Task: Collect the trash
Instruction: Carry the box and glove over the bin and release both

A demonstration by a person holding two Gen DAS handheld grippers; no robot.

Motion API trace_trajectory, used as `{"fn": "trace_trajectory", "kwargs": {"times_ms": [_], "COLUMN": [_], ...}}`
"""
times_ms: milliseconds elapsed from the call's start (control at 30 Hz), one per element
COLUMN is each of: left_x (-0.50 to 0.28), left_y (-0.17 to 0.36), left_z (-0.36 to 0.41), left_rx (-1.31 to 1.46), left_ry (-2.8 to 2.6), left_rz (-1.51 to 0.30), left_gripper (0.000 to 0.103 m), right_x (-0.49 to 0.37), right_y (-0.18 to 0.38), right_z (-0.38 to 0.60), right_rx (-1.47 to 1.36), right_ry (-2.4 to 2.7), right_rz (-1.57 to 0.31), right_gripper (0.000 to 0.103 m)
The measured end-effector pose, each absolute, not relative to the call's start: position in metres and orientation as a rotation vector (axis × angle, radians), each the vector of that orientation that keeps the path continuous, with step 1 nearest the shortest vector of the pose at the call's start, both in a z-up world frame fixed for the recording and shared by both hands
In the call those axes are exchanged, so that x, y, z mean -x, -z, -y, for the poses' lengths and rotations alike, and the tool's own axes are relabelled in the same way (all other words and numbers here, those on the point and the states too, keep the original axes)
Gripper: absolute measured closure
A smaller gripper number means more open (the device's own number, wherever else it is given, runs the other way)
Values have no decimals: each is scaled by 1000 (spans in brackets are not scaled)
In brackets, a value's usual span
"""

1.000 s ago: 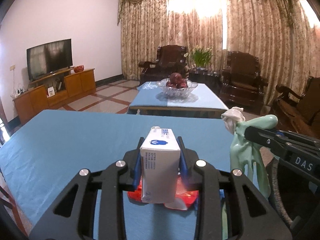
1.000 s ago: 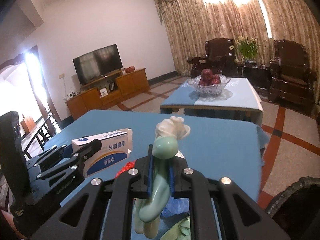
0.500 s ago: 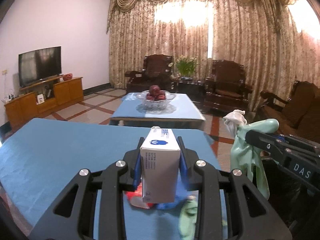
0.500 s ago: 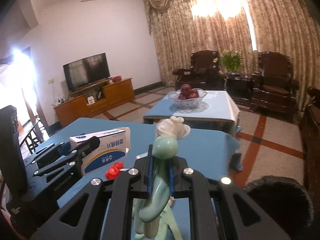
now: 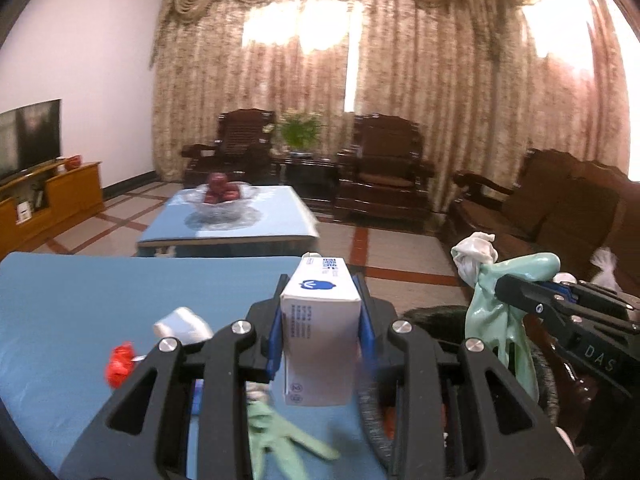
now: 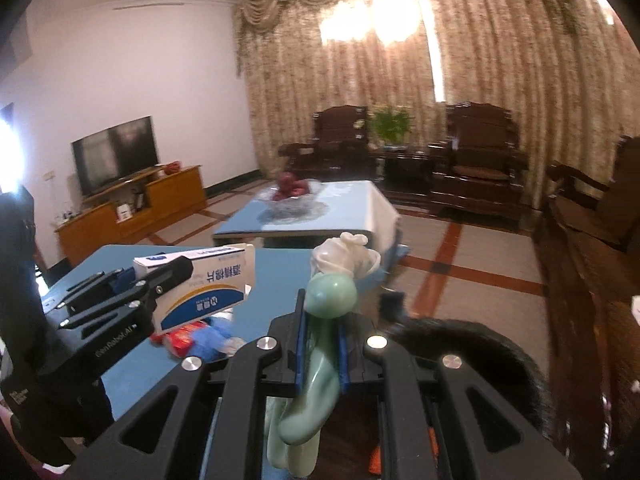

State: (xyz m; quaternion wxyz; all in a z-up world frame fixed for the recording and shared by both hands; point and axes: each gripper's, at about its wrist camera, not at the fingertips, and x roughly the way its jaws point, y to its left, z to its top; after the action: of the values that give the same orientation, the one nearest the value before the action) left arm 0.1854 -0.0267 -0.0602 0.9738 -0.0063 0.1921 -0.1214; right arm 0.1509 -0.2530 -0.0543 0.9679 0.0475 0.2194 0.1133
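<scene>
My left gripper [image 5: 320, 320] is shut on a white and blue carton box [image 5: 320, 336], held above the right end of the blue table [image 5: 80, 300]; the box also shows in the right wrist view [image 6: 208, 284]. My right gripper [image 6: 320, 344] is shut on a pale green rubber glove [image 6: 320, 360] with a white wad [image 6: 344, 256] at its top, held over the black trash bin [image 6: 480, 352]. The glove also shows in the left wrist view [image 5: 504, 320]. The bin rim [image 5: 432, 316] lies just past the table's right edge.
On the table lie a red wrapper [image 5: 118, 364], a white crumpled piece [image 5: 182, 322], a second green glove [image 5: 280, 432] and blue and red scraps [image 6: 200, 334]. Beyond stand a coffee table with a fruit bowl [image 5: 220, 200], dark wooden armchairs [image 5: 380, 172] and a TV cabinet [image 5: 48, 196].
Both grippers have swung to the right with their loads, from over the table's middle to its right end. The bin has come into view under the right gripper.
</scene>
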Motion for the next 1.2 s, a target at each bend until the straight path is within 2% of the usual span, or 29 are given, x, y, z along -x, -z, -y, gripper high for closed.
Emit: {"fn": "trace_trajectory", "kwargs": {"times_ms": [500,667,733,767,833,867,900,933,1033,1200], "left_x": [-211,-215,-215,-215,-215,-216,-216,-216,-213,-209], "left_y": [107,117,119,118,117,117,116,116,110,103], "left_z": [146,163,163,163,161,158,153,146,114,56], "left_rx": [-22,-35,-32,-31,-28,-26,-24,-22,-13,3], "left_ry": [463,497,511,508,498,491,483,473,420,314], "left_rz": [-487,-523,-528,-528,-517,-518,-514,-507,-477,-462], "left_gripper": [73,70,54,44,41,39,35,33,24,19], "right_x": [-140,-145,-143,-142,-143,-144,-143,-142,-138,-143], "right_y": [90,105,109,111,113,112,112,112,106,96], "right_z": [348,364,365,367,369,369,370,370,364,333], "right_rx": [-114,-133,-137,-139,-140,-141,-143,-145,-164,-156], "right_ry": [-12,20,35,38,66,75,91,106,115,50], "right_rz": [-522,-558,-561,-560,-558,-558,-556,-548,-522,-504], "right_gripper": [90,83,69,64,44,37,23,14,6,6]}}
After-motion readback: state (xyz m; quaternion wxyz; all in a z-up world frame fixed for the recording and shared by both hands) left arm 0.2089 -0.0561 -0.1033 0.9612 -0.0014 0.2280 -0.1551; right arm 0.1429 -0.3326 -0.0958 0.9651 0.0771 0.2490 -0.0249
